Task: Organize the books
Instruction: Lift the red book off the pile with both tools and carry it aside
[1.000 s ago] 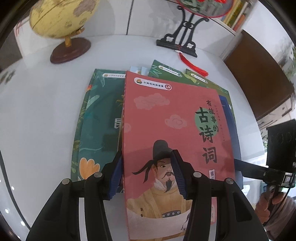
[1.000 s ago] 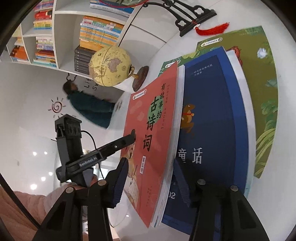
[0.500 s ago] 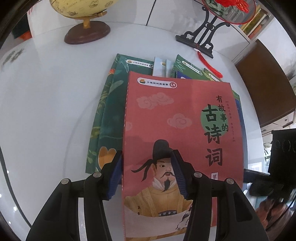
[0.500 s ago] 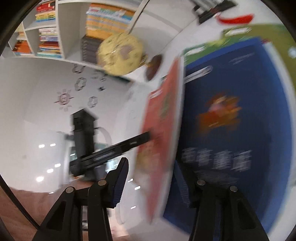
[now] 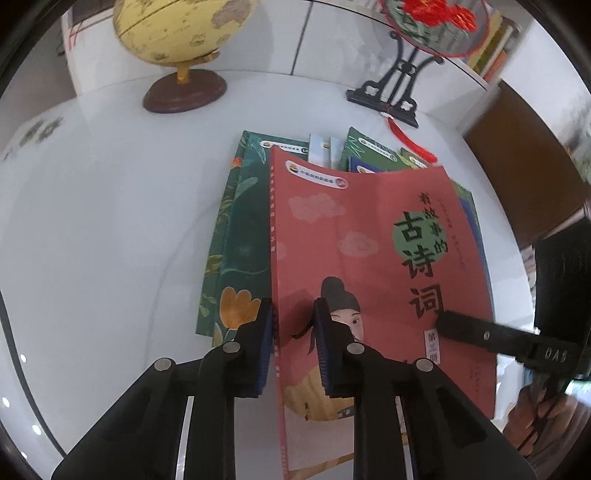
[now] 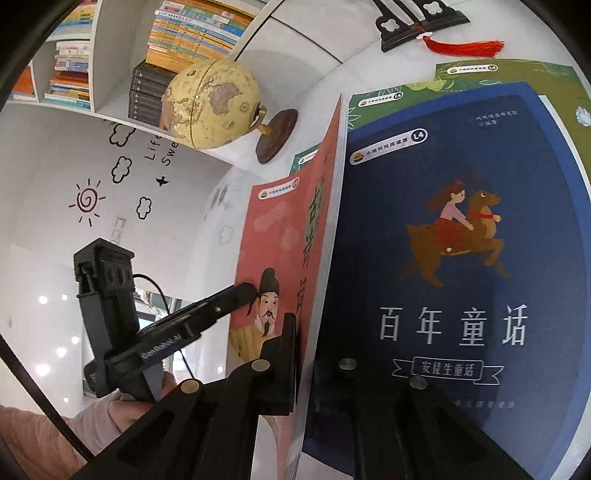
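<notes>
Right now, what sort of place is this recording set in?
Probably a children's reading room or home study: white shelves packed with stacked books, a yellow desk globe on a brown base, and illustrated children's books such as the red poetry book on a white table.

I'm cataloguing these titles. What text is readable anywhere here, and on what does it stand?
"有故事的古诗词": pink book, on its cover.
"百年童话": blue book, large title.
"安徒生童话": blue book, banner beneath the title.
"L4": blue book, oval badge.
"Life" and "Swe", cut off by the globe: wall decal.
"GenRobot.AI", roughly: left gripper, on its side.
Badge small print and shelf spines: too small.
</notes>
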`<state>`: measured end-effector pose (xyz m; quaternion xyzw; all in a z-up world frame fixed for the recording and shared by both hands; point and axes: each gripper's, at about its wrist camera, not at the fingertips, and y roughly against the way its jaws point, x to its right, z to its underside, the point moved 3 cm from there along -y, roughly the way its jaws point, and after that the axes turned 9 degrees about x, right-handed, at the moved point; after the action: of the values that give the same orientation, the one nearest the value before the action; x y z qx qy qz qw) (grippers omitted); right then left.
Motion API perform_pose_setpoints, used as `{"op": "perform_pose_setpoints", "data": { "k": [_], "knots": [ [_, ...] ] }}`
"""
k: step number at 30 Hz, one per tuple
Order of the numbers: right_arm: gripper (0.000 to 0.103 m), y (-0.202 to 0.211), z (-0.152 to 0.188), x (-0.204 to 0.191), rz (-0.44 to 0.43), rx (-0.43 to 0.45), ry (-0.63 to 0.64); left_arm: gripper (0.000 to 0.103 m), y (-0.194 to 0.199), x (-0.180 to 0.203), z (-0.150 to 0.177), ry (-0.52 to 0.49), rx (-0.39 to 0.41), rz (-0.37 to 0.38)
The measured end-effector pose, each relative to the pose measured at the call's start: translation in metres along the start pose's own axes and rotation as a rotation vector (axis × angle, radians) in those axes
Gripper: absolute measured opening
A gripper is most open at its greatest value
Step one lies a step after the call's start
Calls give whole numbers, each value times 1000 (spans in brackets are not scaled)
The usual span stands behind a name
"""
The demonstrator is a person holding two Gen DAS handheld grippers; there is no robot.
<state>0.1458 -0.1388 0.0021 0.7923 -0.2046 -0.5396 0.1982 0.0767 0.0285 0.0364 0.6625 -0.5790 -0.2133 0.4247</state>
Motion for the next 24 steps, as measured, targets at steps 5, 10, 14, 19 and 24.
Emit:
{"op": "perform_pose_setpoints", "data": {
  "k": [5,10,14,19,24],
  "knots": [
    [7,-1,1,-9,14,-10,22,18,10,-12,4,10,14,-6],
    [7,-16,6,-32,10,-23,40,18,18,-37,3,17,25,-29],
    [7,-38,14,-52,13,-38,55,18,24,-73,8,8,18,-35],
    [7,-80,30,-86,18,-47,62,18,38,-134,18,36,29,-36],
    [7,-134,47,-129,13,-68,72,18,48,-209,15,67,25,-48]
  ]
}}
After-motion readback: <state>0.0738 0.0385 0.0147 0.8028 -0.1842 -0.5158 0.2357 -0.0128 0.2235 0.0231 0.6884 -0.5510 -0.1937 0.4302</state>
